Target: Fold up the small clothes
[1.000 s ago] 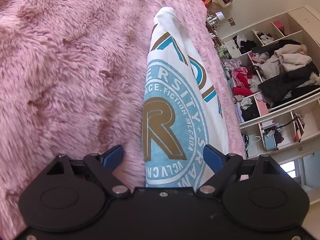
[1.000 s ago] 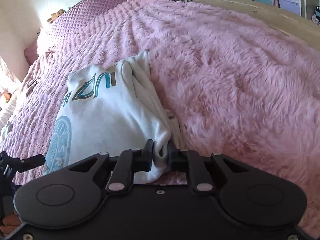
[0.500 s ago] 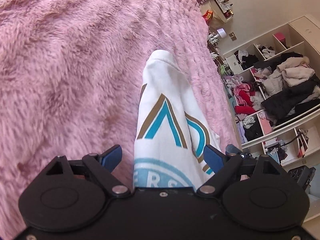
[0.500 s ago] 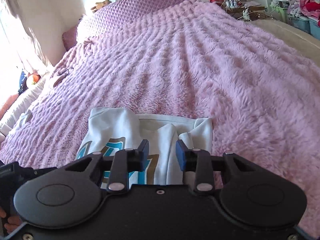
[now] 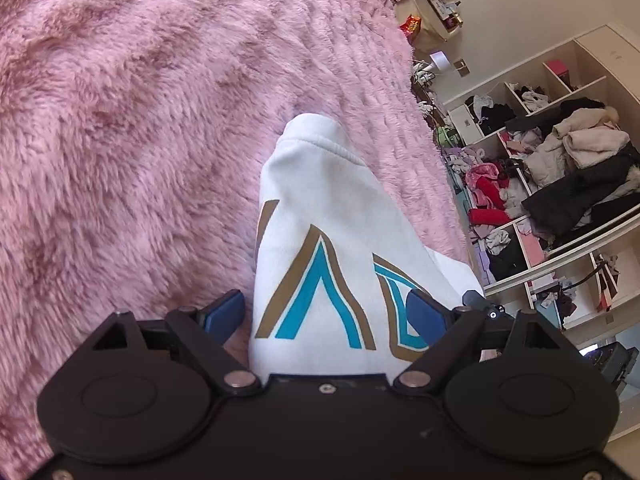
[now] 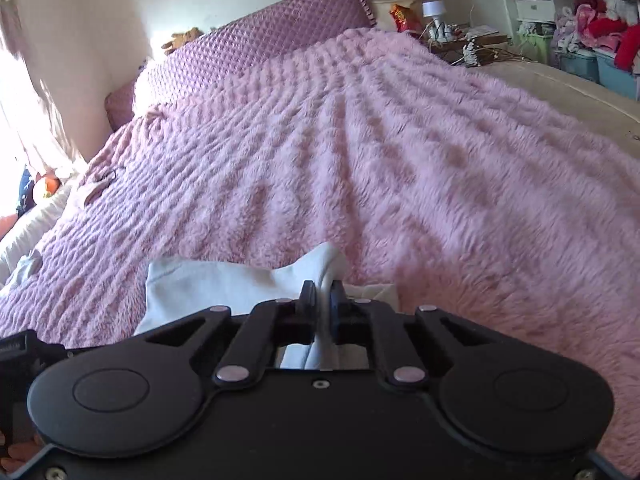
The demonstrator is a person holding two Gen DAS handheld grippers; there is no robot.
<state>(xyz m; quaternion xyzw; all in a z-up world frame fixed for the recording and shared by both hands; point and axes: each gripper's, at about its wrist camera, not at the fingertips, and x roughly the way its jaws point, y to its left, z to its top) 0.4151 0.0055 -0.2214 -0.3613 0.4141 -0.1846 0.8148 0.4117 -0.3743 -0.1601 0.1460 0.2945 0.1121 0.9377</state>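
In the left wrist view, the white sweatshirt (image 5: 332, 216) with teal and brown lettering is seen at lower centre on the pink plush blanket (image 5: 140, 140), lying between the wide-spread jaws of the left gripper (image 5: 326, 312), unclamped. In the right wrist view, a bunched fold of the sweatshirt (image 6: 240, 284) is pinched by the right gripper (image 6: 323, 300), whose jaws have just been closing. The cloth is judged soft, light and limp; hems and corners are best gripped.

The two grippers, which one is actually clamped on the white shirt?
The right gripper: its jaws pinch a fold of the white shirt. The left gripper stands wide open around it.
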